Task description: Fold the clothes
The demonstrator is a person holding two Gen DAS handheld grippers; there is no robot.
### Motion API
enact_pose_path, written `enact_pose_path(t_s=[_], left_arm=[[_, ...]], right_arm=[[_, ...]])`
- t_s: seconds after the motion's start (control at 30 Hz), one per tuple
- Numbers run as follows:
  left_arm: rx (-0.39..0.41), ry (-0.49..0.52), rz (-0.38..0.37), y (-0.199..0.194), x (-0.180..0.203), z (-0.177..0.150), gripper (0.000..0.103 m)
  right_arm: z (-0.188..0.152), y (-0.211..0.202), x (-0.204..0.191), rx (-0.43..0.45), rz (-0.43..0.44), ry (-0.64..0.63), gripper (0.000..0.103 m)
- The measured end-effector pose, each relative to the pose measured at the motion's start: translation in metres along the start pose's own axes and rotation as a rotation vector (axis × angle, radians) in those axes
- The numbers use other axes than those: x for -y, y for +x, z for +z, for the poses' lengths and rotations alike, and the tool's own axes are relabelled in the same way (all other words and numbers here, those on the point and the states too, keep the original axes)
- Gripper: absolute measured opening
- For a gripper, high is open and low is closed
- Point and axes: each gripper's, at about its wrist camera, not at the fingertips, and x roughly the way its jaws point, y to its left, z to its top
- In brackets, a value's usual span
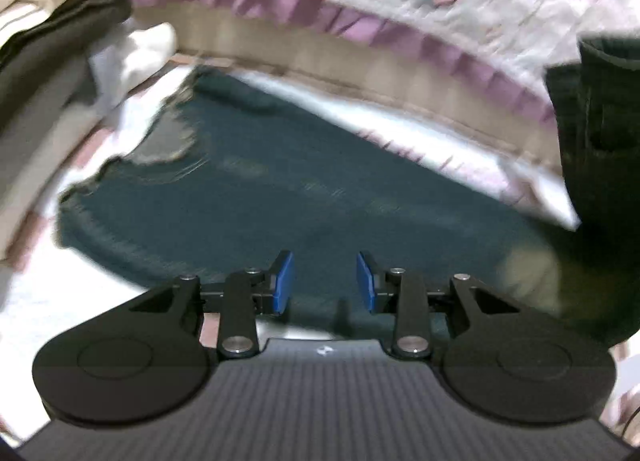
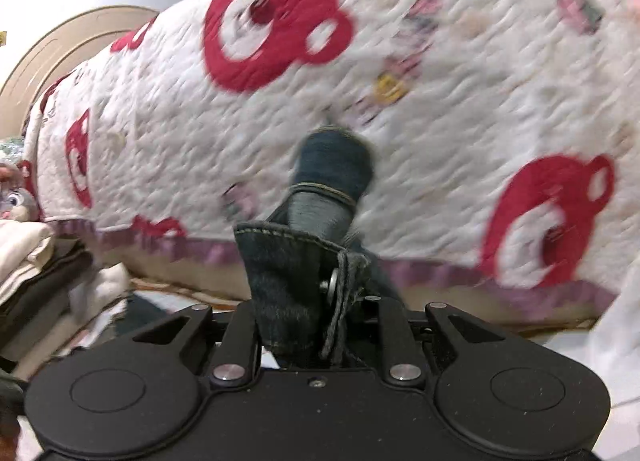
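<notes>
A pair of dark blue jeans lies spread on a white surface, one frayed edge at the left. My left gripper hovers over the near part of the denim. It is open, and its blue pads stand apart with nothing between them. In the right wrist view my right gripper is shut on the jeans' waistband beside the metal button, and its fingertips are hidden by the bunched denim. A dark fold hangs at the right edge of the left wrist view.
A white quilt with red bear shapes and a purple frill covers a bed behind the jeans. A pile of folded cream and dark clothes sits at the left, also seen as the pile in the right view.
</notes>
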Motion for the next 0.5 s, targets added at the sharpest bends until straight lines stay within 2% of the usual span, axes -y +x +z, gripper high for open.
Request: enact_pose_path(t_s=[0.13,0.2,0.27,0.33,0.5], left_arm=[[-0.025,-0.045,-0.008,0.001,-0.029,0.001,0.032],[-0.032,-0.052,-0.022,0.001,-0.038,0.006,0.022],[-0.017,-0.021,-0.017,0.0,-0.041,0.012,0.021],[0.016,0.01,0.0,-0.003,-0.043,0.019,0.021],[0.053,-0.056,-0.046,-0.006,-0.066,0.038,0.021]], right_arm=[[-0.015,0.029,-0.023,-0.059,0.052,0.048,0.023],[-0.019,0.04,-0.035,-0.069,0.063,0.044,0.023],[-0.02,0.049,-0.048,-0.075,0.069,0.034,0.023],[-0.013,0.055,-0.064,-0.069,0.064,0.01,0.023],[0.011,0.068,-0.112,-0.007,0.103,-0.03,0.023]])
